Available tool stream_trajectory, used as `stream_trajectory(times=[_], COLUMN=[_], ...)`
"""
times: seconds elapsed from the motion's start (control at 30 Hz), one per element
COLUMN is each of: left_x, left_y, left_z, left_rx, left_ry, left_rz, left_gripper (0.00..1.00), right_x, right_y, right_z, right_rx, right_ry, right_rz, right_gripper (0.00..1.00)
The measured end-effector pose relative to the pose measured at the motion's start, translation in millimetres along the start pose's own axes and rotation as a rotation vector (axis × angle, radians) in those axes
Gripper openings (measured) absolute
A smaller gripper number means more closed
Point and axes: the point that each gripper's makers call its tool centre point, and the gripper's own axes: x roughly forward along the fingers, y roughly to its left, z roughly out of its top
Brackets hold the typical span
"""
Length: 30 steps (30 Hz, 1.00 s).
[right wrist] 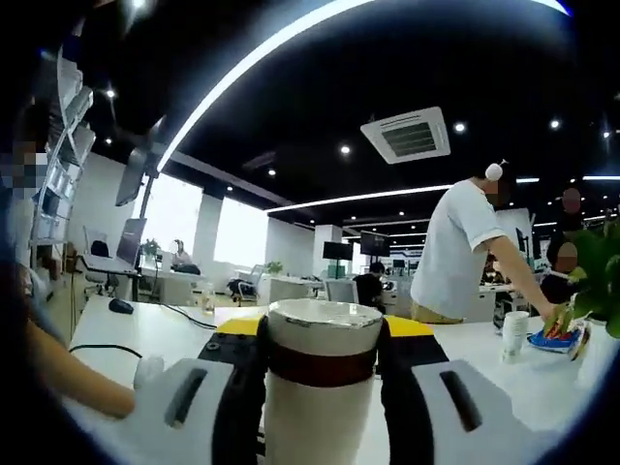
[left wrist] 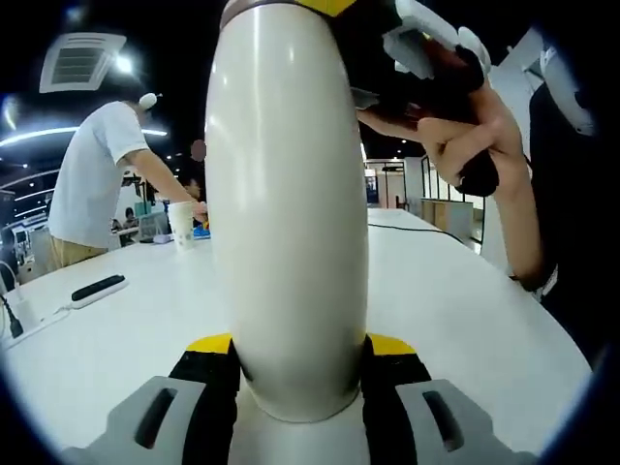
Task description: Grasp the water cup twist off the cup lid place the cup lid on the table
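Your left gripper [left wrist: 300,373] jaws clamp the water cup [left wrist: 291,213] body above the worktop [left wrist: 465,310]; your right gripper [right wrist: 320,363] jaws clamp its cup lid [right wrist: 323,341]. Uneven twisting could slip the smooth body.

Both views are bright below and dark above: a black ceiling with small spotlights and a long curved light strip [right wrist: 291,39]. The white tabletop [left wrist: 455,310] is evenly lit, with little shadow. Soft vertical glare runs down the cup [left wrist: 291,213]. Windows [right wrist: 203,228] are blown out. Straight lines bend towards the edges.
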Motion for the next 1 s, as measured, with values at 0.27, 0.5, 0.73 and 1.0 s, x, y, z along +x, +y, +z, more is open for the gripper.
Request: stream_trajectory(times=[0.27, 0.5, 0.73, 1.0], left_x=[0.1, -0.1, 0.0, 0.0], left_y=[0.4, 0.9, 0.5, 0.3], left_z=[-0.1, -0.4, -0.2, -0.4], left_rx=[-0.002, -0.005, -0.003, -0.003], left_ry=[0.001, 0.001, 0.000, 0.000], left_rz=[-0.001, 0.000, -0.002, -0.003], left_gripper=[0.51, 0.51, 0.51, 0.51], right_x=[2.5, 6.0, 3.8, 6.3], right_y=[9.2, 19.3, 21.8, 3.1], right_z=[-1.7, -4.9, -11.5, -13.7], right_rx=[0.041, 0.079, 0.118, 0.103], right_ry=[0.005, 0.004, 0.016, 0.013], right_rz=[0.291, 0.580, 0.707, 0.434], right_gripper=[0.48, 0.50, 0.50, 0.62])
